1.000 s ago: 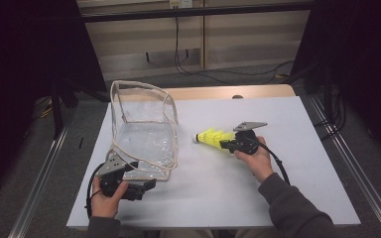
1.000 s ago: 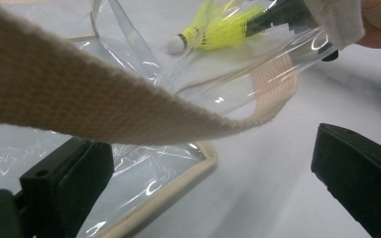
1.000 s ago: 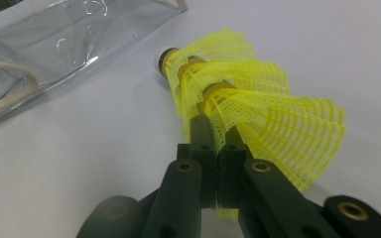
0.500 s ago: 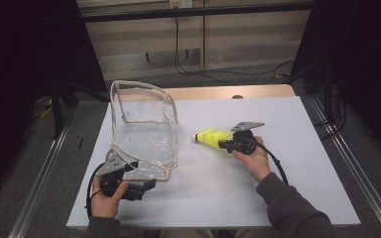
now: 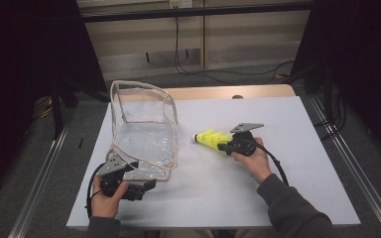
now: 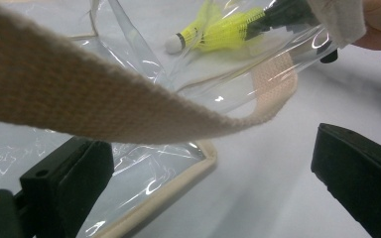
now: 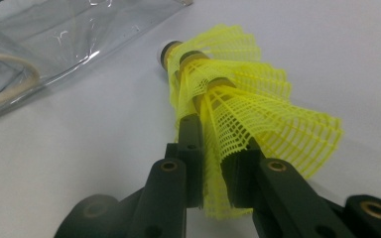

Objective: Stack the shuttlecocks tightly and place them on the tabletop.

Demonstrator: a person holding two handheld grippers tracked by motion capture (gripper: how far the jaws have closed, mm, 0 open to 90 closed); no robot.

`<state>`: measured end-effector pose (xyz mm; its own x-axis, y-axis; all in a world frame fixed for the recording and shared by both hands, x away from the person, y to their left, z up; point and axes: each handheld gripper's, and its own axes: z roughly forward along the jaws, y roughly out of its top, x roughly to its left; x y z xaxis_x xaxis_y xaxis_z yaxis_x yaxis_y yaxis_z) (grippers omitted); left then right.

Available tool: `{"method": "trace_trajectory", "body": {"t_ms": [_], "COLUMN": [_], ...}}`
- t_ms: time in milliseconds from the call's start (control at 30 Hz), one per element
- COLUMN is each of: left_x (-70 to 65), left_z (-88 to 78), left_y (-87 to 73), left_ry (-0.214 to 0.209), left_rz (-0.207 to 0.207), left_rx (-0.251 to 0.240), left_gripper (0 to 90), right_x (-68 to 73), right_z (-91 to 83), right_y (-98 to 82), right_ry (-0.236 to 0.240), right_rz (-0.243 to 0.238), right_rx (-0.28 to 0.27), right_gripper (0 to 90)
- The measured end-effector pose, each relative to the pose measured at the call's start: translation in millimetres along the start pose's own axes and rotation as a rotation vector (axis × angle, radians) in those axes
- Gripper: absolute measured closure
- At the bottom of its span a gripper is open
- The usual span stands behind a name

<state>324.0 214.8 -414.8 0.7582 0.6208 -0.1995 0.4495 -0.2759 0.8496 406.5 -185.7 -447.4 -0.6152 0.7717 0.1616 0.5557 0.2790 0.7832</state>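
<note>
Holding the yellow shuttlecocks (image 7: 238,114) by thin skirt netting, my right gripper (image 7: 218,186), jaws just loosened, may drop them before the clear bag (image 5: 146,134); my left gripper (image 6: 213,183) is released.

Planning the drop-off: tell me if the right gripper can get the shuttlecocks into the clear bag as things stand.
Probably yes: the right gripper holds the shuttlecocks beside the clear bag, with bare table between. Whether the bag's mouth faces them is unclear.

Bare table (image 5: 297,188) right of the clear bag (image 5: 146,134), which blocks the left.

High view overhead, facing forward; gripper views close, low, share shuttlecocks (image 7: 238,114).
</note>
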Motion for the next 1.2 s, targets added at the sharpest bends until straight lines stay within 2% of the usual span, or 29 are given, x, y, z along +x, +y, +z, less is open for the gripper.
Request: {"method": "trace_trajectory", "body": {"t_ms": [433,767,1067,1200], "left_x": [-0.4,-0.7,-0.9,-0.8], "left_z": [0.5,1.1,1.0,1.2], "left_y": [0.0,0.1,0.3,0.2], "left_ry": [0.001,0.001,0.001,0.0], "left_rz": [0.001,-0.001,0.001,0.0], "left_rx": [0.0,-0.003,0.0,-0.002], "left_gripper": [2.9,2.9,2.9,2.9], "right_x": [5.6,9.6,11.8,13.1], "right_z": [-9.3,-16.4,-11.2,-8.8], "right_y": [-8.4,-12.2,-12.9,-13.2], "right_ry": [0.008,0.028,0.028,0.025], "right_rz": [-0.013,0.011,0.021,0.012], "right_rx": [0.019,0.003,0.002,0.002], "right_gripper": [74.3,87.5,87.6,85.9]}}
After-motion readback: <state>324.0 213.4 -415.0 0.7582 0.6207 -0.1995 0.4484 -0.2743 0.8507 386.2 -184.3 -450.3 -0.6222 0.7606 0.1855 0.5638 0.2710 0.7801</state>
